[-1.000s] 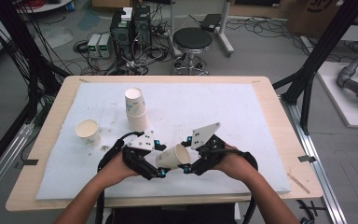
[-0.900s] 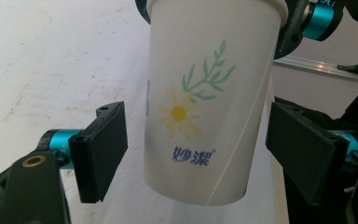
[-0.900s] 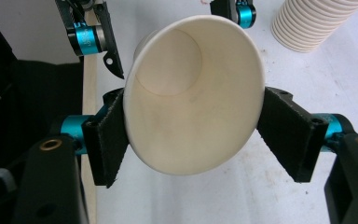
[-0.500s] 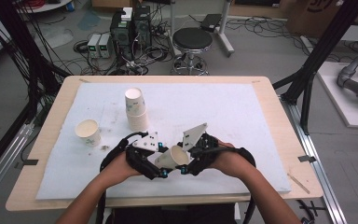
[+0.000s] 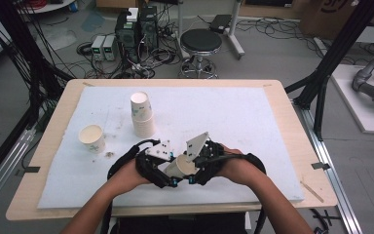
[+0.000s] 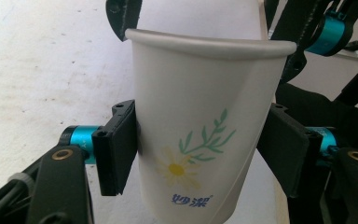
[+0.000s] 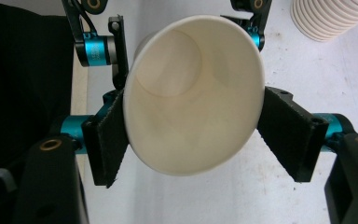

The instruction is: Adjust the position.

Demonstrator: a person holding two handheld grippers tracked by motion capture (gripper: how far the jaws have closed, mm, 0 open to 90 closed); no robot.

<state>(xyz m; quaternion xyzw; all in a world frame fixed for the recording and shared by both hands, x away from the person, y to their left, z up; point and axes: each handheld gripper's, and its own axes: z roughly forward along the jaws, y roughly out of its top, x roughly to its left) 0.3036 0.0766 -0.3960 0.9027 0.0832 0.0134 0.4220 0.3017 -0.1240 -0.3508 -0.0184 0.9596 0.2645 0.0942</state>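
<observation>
Here, left fingers (image 6: pixel 116 154): both pads press the body of the paper cup (image 6: pixel 200 140); the jaws have just been closing on it, likely to take it over.
Right fingers (image 7: pixel 105 140): clamped on the same cup near its mouth, squeezing the rim oval, so it stays steady during the hand-over.
Cup: held on its side between left gripper (image 5: pixel 161 170) and right gripper (image 5: pixel 195 168), above the table's near edge.
Further out: cup stack (image 5: pixel 142 114) and single cup (image 5: pixel 91 138) stand apart on the white mat (image 5: pixel 233 112), left alone.
</observation>
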